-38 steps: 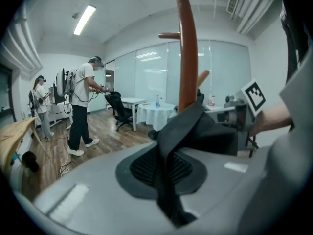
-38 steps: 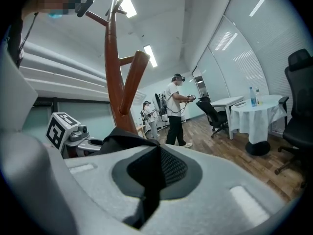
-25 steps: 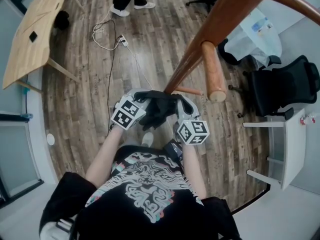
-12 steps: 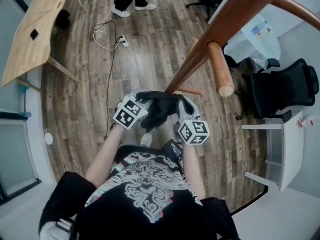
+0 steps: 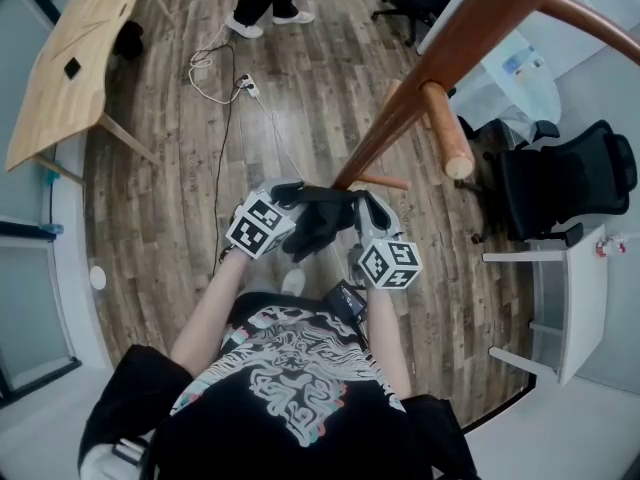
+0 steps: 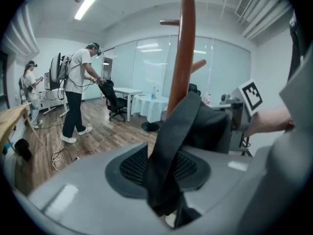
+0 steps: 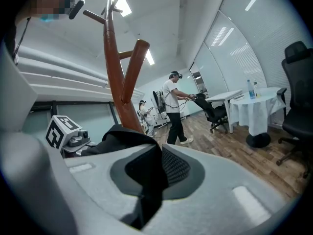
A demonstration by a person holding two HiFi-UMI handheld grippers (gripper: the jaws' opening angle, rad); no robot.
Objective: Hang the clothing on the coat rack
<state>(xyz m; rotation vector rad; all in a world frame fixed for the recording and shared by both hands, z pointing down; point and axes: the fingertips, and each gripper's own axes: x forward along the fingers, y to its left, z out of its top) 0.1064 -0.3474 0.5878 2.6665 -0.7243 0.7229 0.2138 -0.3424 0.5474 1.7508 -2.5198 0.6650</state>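
Both grippers have lifted slightly since a second ago, and the coat rack's near peg now sits further right in the head view. The left gripper and right gripper are each clamped tight on a fold of the black clothing, which hangs between them just near of the trunk — not yet on a peg. Only the gripper views show a person standing by a far office chair.

The left tongs pinch dark clothing in front of the brown coat rack.
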